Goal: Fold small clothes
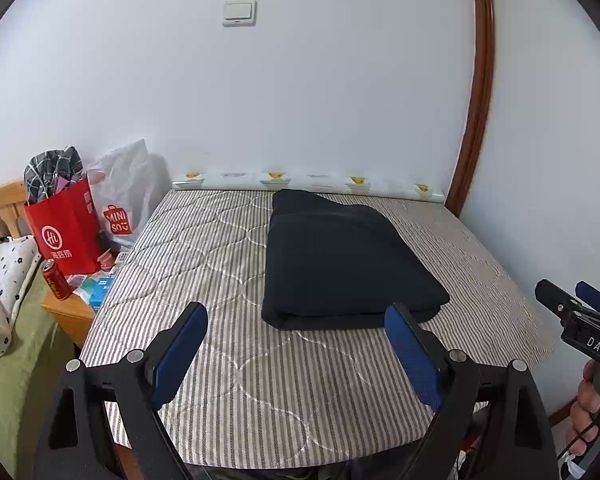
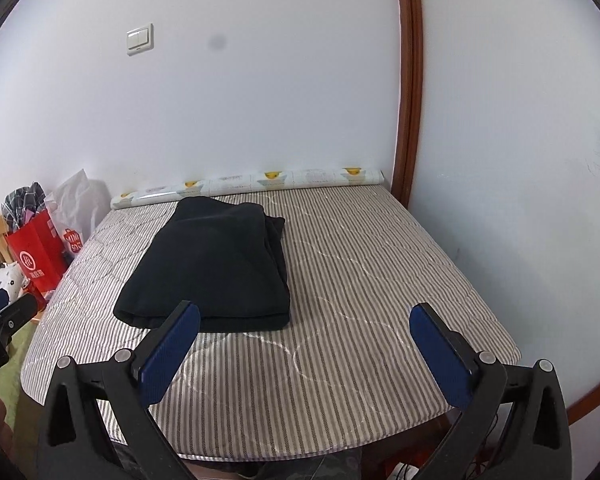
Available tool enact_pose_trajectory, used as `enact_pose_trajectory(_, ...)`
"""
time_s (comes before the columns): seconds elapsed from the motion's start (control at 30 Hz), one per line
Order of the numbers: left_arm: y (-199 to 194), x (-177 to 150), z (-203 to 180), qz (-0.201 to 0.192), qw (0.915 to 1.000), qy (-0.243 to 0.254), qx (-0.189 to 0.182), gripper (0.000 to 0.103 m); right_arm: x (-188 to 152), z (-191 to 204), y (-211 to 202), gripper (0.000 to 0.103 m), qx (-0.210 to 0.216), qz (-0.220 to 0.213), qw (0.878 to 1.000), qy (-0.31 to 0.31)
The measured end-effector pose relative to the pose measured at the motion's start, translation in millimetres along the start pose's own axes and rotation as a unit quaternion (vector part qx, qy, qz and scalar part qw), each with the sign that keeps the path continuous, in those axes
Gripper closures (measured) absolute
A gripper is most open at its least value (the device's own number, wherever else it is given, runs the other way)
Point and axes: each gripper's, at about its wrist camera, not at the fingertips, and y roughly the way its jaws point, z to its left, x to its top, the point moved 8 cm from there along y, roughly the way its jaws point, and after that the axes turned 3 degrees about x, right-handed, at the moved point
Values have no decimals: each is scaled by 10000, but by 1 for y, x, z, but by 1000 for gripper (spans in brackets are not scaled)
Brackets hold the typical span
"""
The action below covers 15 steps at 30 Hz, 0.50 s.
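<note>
The folded black garment (image 1: 348, 264) lies flat on the striped quilted pad (image 1: 228, 360), its far end near the rolled patterned sheet (image 1: 308, 181) that runs along the pad's wall-side edge. Taking the garment as the landmark: on its near side a broad strip of bare pad runs to the pad's rounded front edge, and both grippers hover over that strip, clear of the cloth. To the garment's right the pad is bare up to the white wall and the brown wooden trim (image 2: 410, 80). To its left the pad is bare to its side edge.

The left gripper (image 1: 296, 322) has its jaws spread wide with nothing between the blue pads; the garment's near fold shows just beyond them. The right gripper (image 2: 304, 322) is also fully spread and empty, sitting to the right of the garment's near corner.

Only the left wrist view shows what lies past the pad's left edge in detail: a red paper bag (image 1: 66, 232), a white plastic bag (image 1: 124, 196), a red can (image 1: 56, 279) on a wooden nightstand (image 1: 68, 312), and a hand (image 1: 588, 408) on the right gripper's handle. The right wrist view alone shows the garment's stacked layers along its right side.
</note>
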Motion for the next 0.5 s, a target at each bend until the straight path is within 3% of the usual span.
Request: enact_pose_trajectory(0.5, 0, -2, -3, -2, 10000, 1, -1, 13, -6, -7, 2, 0, 3, 48, 10000, 56)
